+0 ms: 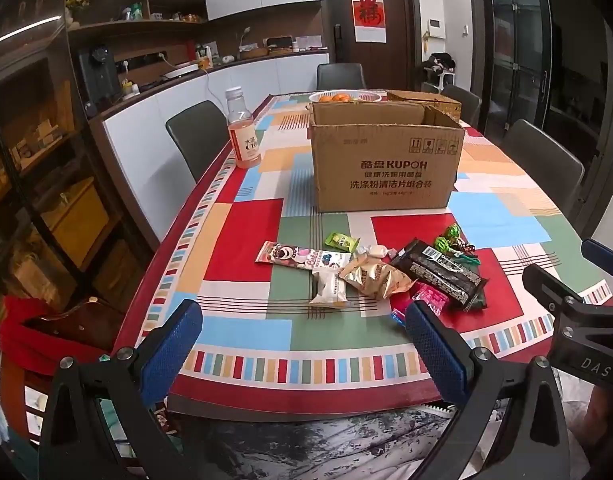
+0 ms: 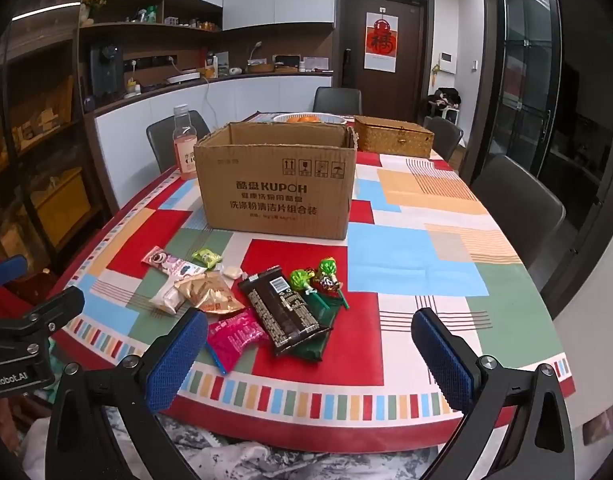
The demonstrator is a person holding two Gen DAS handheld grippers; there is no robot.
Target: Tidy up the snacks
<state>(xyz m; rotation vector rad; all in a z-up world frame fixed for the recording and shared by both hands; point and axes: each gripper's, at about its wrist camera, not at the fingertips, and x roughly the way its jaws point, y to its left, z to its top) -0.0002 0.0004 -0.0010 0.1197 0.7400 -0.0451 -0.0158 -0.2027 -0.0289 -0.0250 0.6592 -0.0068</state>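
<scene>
Both tools, left (image 1: 302, 344) and right (image 2: 310, 350), are gaping empty; the overlapping glossy snack packets (image 2: 242, 300) at lower centre are risking a double pick or slip.

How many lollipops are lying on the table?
2 green-wrapped lollipops: one beside the black snack packet, the other just right of it. More may hide in the pile.

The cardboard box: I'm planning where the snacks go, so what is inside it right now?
The cardboard box stands open-topped, but only the upper part of its inner back wall shows. Its front wall hides the floor, so any contents cannot be seen.
</scene>
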